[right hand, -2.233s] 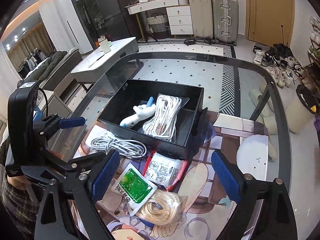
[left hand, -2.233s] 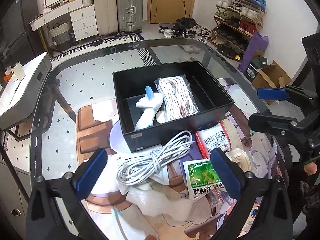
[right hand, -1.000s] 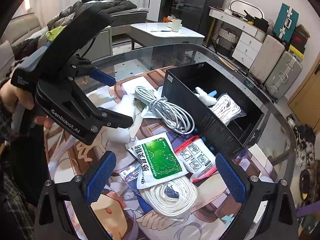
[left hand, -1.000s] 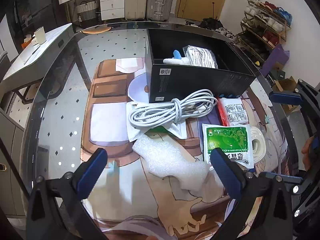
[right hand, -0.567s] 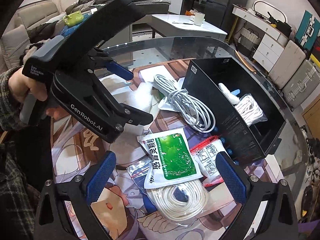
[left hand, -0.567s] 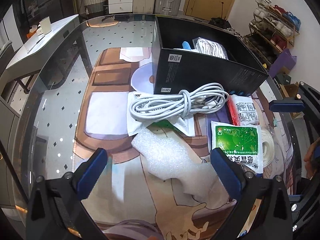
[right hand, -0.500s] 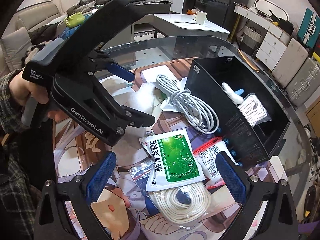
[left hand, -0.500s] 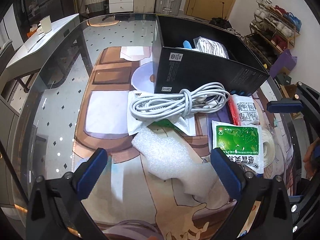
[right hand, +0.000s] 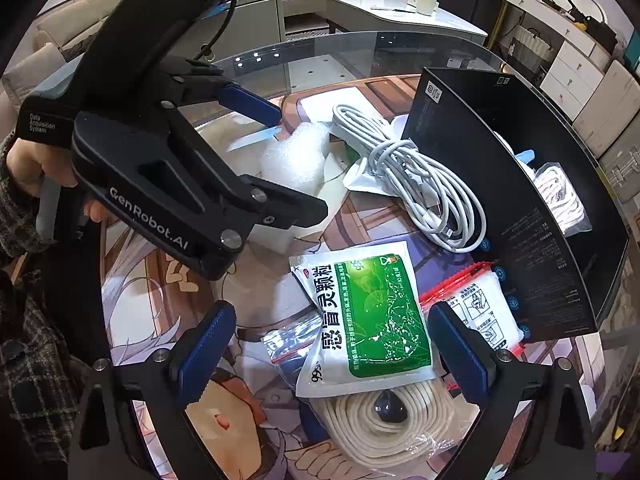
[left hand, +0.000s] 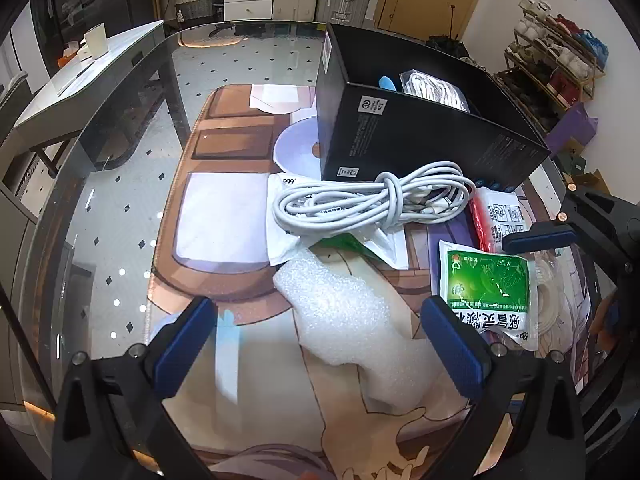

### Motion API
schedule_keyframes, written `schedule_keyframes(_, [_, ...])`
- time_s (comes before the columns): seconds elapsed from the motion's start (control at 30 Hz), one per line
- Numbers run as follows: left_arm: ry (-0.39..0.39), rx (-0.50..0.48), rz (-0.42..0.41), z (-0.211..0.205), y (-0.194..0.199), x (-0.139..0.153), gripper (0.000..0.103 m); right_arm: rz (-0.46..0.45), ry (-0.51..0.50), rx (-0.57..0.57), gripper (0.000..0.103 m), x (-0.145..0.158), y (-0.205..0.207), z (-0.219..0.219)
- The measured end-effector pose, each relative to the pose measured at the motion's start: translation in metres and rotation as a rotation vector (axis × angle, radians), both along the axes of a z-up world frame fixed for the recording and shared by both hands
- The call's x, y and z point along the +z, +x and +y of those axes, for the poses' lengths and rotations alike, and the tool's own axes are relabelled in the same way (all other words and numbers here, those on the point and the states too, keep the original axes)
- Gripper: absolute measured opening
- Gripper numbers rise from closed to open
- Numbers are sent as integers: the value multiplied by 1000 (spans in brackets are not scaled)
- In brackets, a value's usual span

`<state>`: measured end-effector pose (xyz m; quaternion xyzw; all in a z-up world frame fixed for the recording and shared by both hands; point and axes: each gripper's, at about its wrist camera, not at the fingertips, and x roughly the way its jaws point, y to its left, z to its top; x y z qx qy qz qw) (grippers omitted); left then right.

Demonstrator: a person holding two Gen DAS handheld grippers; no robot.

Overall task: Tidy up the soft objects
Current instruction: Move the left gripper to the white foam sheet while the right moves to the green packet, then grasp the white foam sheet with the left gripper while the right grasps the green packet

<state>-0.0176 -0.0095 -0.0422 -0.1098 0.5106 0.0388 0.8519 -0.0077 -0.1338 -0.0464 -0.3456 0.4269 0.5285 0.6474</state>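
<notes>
Step in hand, likely: left claw [left hand: 316, 344] picks foam piece [left hand: 344, 316]. Claw spread wide, straddling foam, nothing pinched. Advice: lower, close gently on mid bulk (foam crushes easily), lift clear of cable bundle [left hand: 372, 204], carry to black box [left hand: 420, 136]. Foam: white, bubbly, lumpy, lying on counter [left hand: 120, 208] just beside cable. Right claw [right hand: 332, 348] spread too, over green sachet [right hand: 372, 312].

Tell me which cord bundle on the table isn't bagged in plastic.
The white cable, looped and knotted bare beside the black box. The cream rope coil under the green sachet and the rope inside the box are both bagged.
</notes>
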Motion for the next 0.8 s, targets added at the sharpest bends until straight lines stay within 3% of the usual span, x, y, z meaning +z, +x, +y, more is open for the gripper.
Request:
schedule_keyframes(0.07, [10, -5, -1, -1, -1, -1, 103, 9, -5, -8, 97, -2, 2, 4])
schedule_keyframes(0.23, [35, -15, -4, -3, -2, -2, 103, 33, -47, -28, 76, -11, 8, 14])
schedule_keyframes(0.47, [105, -52, -3, -10, -3, -6, 103, 34, -65, -44, 75, -18, 10, 24])
schedule_keyframes(0.8, [123, -89, -23, -7, -10, -7, 102, 49, -95, -90, 74, -21, 19, 41])
